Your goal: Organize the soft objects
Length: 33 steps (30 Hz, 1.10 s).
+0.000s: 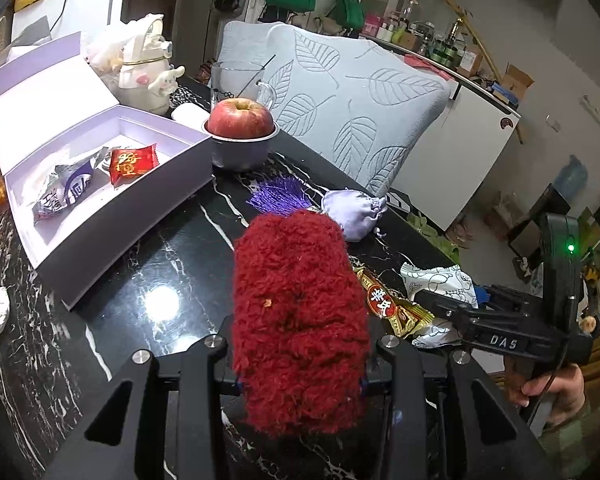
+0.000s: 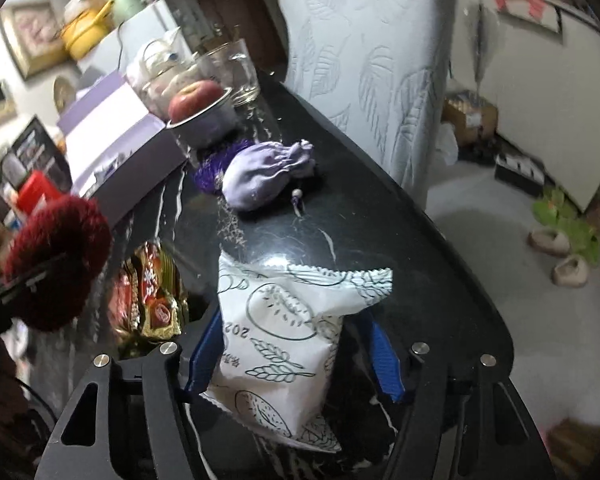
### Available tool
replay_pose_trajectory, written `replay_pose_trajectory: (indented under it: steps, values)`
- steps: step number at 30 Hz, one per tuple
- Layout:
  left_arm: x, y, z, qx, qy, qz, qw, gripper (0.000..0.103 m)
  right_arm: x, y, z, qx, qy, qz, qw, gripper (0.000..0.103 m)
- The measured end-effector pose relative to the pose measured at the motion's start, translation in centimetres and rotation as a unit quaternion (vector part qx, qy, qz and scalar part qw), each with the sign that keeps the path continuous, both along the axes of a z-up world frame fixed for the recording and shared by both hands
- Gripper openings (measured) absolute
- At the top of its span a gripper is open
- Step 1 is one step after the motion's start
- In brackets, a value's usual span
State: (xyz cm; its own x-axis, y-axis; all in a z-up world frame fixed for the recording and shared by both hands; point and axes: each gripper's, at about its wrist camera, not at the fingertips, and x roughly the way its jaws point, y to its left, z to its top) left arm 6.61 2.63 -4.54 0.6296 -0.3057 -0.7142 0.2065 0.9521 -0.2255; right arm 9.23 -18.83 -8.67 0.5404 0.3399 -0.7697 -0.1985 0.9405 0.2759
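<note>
The red pompom (image 1: pixel 300 320) filled the lower centre of the left view, pinched between the left gripper's (image 1: pixel 300 380) fingers, which pressed into its fluff from both sides above the bench (image 1: pixel 172 264). In the right view a white packet (image 2: pixel 284 344) lay low in the frame between the right gripper's (image 2: pixel 292 352) blue fingers (image 2: pixel 384 360); these stood spread, the left one seemingly against the wrapper and the right one clear of it, so the packet was probably not yet gripped. A gold-and-red candy (image 2: pixel 148 300) sat just beside the packet to its left, and a lilac pouch (image 1: pixel 352 212) with a purple tassel (image 1: pixel 276 196) lay further up the bench. The open box (image 1: pixel 100 184), at left in the left view, already held two wrapped sweets (image 1: pixel 96 176) and looked like the place for such things. To do this step well, the right fingers should likely close across the packet's plump middle rather than its crimped edge, firmly enough to lift without crushing, and keep off the candy alongside. The pompom's grip seemed secure and needed only steadiness.
</note>
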Motion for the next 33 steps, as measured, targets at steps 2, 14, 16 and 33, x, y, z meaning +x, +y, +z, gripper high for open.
replay_pose_trajectory:
  steps: [2, 14, 16, 33]
  values:
    - [0.1, 0.1, 0.0, -0.003, 0.001, 0.001, 1.0, 0.037, 0.0, 0.5, 0.0, 0.002, 0.0, 0.008, 1.0, 0.048]
    - [-1.0, 1.6, 1.9, 0.005, -0.023, 0.027, 0.9994, 0.037, -0.9, 0.8, 3.5, 0.027, -0.072, 0.024, 0.997, 0.046]
    - [-1.5, 2.0, 2.8, 0.008, -0.035, 0.035, 0.9988, 0.037, -1.1, 1.3, 4.4, 0.031, -0.082, 0.036, 0.995, 0.046]
    - [-5.1, 6.7, 10.6, 0.058, -0.144, 0.104, 0.9823, 0.037, -1.9, 8.8, 11.4, 0.061, -0.152, 0.175, 0.971, 0.046]
